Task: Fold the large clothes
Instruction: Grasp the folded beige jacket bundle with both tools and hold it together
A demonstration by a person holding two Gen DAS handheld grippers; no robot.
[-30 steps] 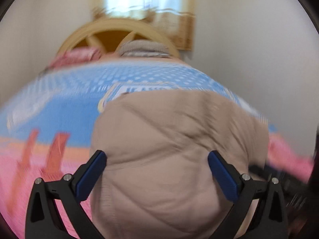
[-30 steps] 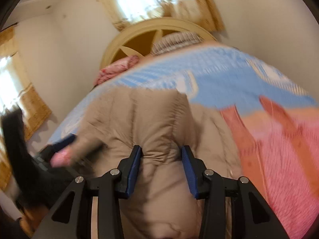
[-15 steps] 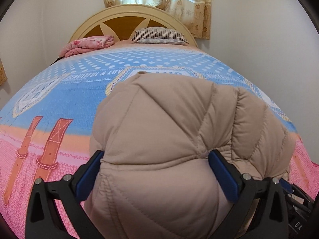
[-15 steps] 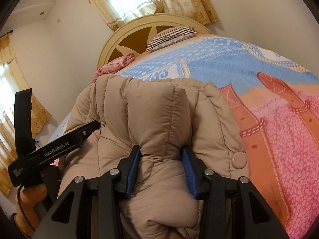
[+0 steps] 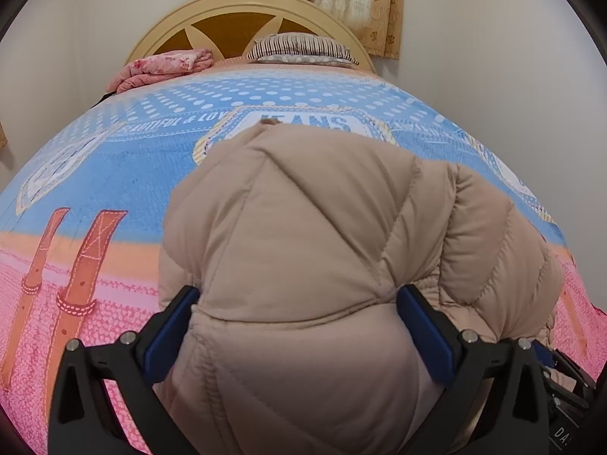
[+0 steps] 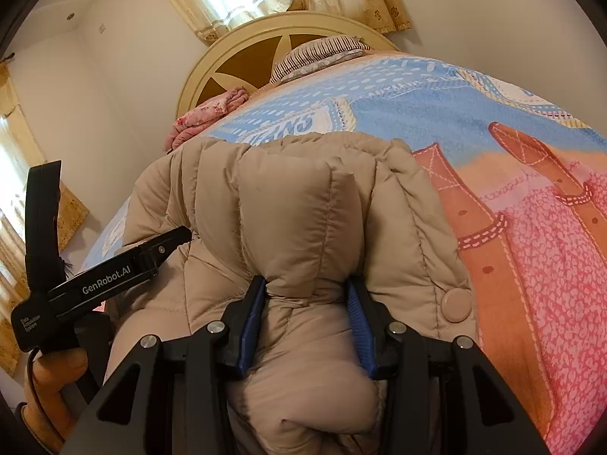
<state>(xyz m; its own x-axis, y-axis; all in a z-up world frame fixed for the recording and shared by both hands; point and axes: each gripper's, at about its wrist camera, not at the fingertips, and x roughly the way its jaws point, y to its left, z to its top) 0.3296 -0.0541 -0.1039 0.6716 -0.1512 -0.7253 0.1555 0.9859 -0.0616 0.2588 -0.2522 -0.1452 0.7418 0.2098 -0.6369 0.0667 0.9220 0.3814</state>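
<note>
A beige quilted puffer jacket (image 5: 303,227) lies bunched on the bed's patterned blanket (image 5: 95,174). In the left wrist view my left gripper (image 5: 297,295) stands wide, and its blue pads dent a thick fold of the jacket from both sides. My right gripper (image 6: 305,282) has its jaws closer together and pinches a narrower padded fold (image 6: 299,220), which bulges out beyond the pads. A round snap button (image 6: 457,305) shows on the jacket's right edge. The jacket hides the bed beneath it.
The blanket (image 6: 531,265) is blue toward the headboard (image 5: 242,19) and pink nearer to me. A striped pillow (image 5: 299,49) and a folded pink cloth (image 5: 163,68) lie at the head. In the right wrist view a hand (image 6: 57,371) holds the left tool's black housing (image 6: 106,276).
Both grippers have sunk a little with the jacket, which now rests lower and wider on the bed. The jaw widths and both grips look the same.
</note>
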